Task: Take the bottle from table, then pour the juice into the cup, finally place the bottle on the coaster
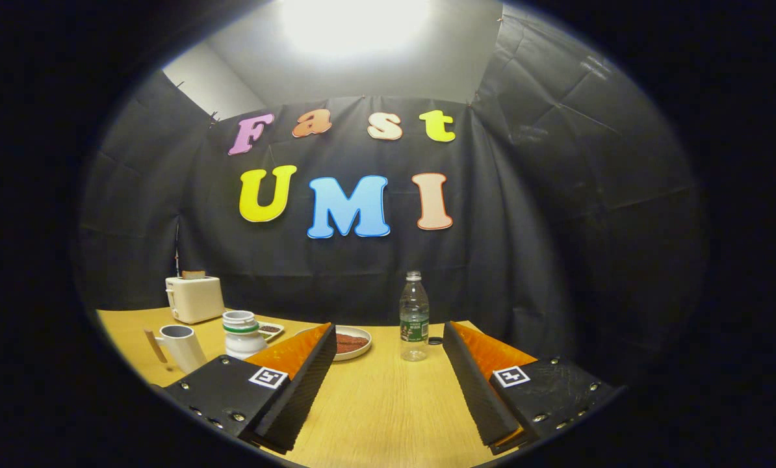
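Gripper view looks out over the wooden table (375, 403), and the gripper (388, 364) is held low above the near part of it, its two fingers spread wide apart with nothing between them but bare tabletop. The bottle (414, 318) stands upright beyond the fingertips, a little right of the middle of the gap and nearer the right finger than the left. Its long axis runs straight up, cap off, so the fingers would meet its sides squarely if carried forward. My guess is the task has not started: the bottle is untouched, and the move ahead is a straight push away from the holder with a slight drift right. The cup (181, 346), with its handle, sits far off to the left beyond the left finger, next to a white jar (242, 333). A small dark disc (435, 340) lies just right of the bottle's base; coaster or cap, I cannot tell.
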Tool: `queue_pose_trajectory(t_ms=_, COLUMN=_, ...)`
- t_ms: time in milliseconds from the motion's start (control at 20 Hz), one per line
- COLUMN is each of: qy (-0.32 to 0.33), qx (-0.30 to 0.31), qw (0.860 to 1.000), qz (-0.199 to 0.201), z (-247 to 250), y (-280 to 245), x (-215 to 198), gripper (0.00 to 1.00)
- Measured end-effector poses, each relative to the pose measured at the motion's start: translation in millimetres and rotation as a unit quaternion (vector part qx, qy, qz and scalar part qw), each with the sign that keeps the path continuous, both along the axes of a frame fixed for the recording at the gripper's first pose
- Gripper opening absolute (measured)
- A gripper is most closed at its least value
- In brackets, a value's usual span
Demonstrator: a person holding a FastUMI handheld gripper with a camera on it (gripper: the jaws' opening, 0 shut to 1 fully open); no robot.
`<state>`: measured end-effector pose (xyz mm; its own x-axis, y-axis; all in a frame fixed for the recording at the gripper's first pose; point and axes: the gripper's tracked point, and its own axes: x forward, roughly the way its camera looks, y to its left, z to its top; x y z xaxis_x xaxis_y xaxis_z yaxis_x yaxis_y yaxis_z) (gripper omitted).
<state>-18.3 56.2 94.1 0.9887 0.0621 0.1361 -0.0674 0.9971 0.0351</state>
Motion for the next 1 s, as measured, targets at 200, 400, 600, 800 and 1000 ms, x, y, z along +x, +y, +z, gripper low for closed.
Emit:
queue_pose_trajectory(t_ms=200, qy=-0.013, qx=-0.008, qw=1.0, qz=0.016, z=23, y=22, x=-23, gripper=0.99)
queue_pose_trajectory(t_ms=400, qy=-0.024, qx=-0.013, qw=0.999, qz=0.034, z=37, y=45, x=-42, gripper=0.99)
queue_pose_trajectory(t_ms=600, qy=-0.023, qx=-0.026, qw=0.998, qz=0.055, z=31, y=72, x=-51, gripper=0.99)
queue_pose_trajectory(t_ms=800, qy=-0.009, qx=-0.02, qw=0.996, qz=0.082, z=9, y=104, x=-50, gripper=0.99)
queue_pose_trajectory(t_ms=1000, qy=0.024, qx=-0.009, qw=0.994, qz=0.104, z=-25, y=130, x=-35, gripper=0.99)
